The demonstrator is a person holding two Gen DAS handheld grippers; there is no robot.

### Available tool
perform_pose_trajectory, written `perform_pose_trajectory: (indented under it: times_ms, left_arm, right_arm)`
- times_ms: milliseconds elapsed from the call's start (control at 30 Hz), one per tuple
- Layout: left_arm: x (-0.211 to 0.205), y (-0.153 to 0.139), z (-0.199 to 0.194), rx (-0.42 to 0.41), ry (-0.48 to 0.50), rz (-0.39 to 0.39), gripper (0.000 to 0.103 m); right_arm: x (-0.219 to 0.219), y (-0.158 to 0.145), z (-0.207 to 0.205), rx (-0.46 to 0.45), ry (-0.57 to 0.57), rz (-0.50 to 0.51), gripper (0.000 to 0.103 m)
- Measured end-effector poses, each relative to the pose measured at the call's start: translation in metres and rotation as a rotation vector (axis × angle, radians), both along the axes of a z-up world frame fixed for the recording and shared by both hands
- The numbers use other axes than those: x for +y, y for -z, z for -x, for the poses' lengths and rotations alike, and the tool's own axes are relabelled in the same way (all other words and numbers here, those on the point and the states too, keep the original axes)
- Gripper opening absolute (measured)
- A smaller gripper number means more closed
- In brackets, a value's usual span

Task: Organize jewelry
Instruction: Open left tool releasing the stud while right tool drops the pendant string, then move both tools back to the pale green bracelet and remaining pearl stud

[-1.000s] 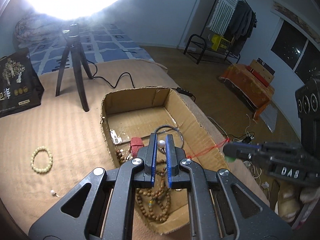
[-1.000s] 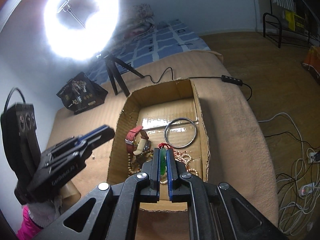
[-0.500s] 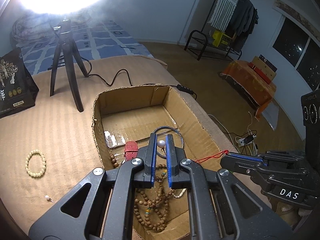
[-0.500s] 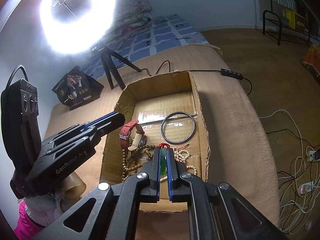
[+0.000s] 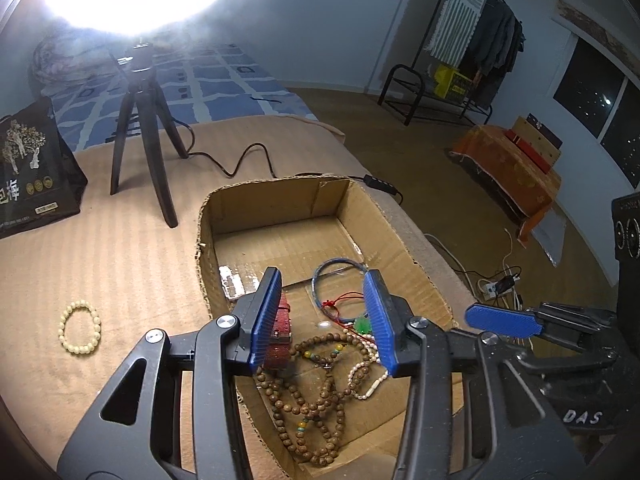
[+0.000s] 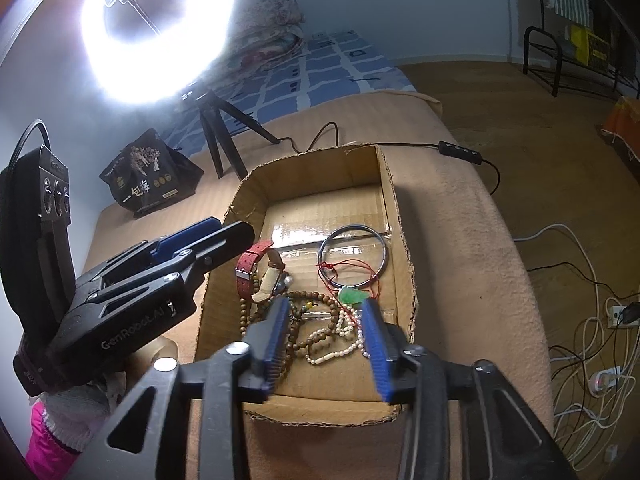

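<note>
Your tan blanket-covered bed carries cardboard box at centre, cream bead bracelet at nine o'clock, tripod and black bag at eleven.

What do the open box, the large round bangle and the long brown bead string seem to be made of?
Box: corrugated cardboard, matt brown, with ragged fluted edges.
Bangle: probably metal, thin and shiny, glinting silver.
Bead string: probably wood or seed, dull brown, round grainy beads with a few coloured ones.
</note>
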State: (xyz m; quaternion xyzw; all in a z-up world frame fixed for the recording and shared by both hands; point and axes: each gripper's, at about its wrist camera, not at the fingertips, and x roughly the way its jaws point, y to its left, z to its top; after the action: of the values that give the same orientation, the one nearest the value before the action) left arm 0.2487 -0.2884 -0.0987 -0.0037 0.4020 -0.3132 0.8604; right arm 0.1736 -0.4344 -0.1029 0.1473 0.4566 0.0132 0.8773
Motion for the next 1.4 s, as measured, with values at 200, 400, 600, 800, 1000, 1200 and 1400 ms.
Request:
perform_pose_trajectory:
  times_ms: [200, 400, 600, 800, 1000, 1200, 1400]
  left_arm:
    - [0.008, -0.002, 0.0, -0.006, -0.019, 0.006, 0.057]
    - [0.015, -0.006, 0.001, -0.011, -0.026, 0.0, 0.057]
    - [0.028, -0.009, 0.0, -0.018, -0.042, -0.006, 0.057]
    - [0.047, -0.007, -0.004, -0.014, -0.065, -0.014, 0.058]
    - [0.07, -0.004, -0.012, -0.011, -0.099, -0.02, 0.058]
    - [0.099, 0.0, -0.023, -0.007, -0.143, -0.03, 0.058]
    - [0.131, 0.006, -0.034, 0.001, -0.188, -0.045, 0.058]
  right_arm:
    - [0.0, -0.003, 0.001, -0.02, 0.02, 0.017, 0.08]
    - [0.004, -0.005, 0.0, -0.031, 0.037, 0.036, 0.087]
    - [0.011, -0.007, 0.0, -0.044, 0.032, 0.058, 0.093]
    - [0.021, -0.01, 0.0, -0.058, 0.025, 0.068, 0.093]
    - [0.037, -0.012, -0.004, -0.076, 0.005, 0.083, 0.093]
    - [0.06, -0.016, -0.01, -0.109, -0.02, 0.087, 0.093]
    - [0.086, -0.016, -0.016, -0.148, -0.056, 0.086, 0.093]
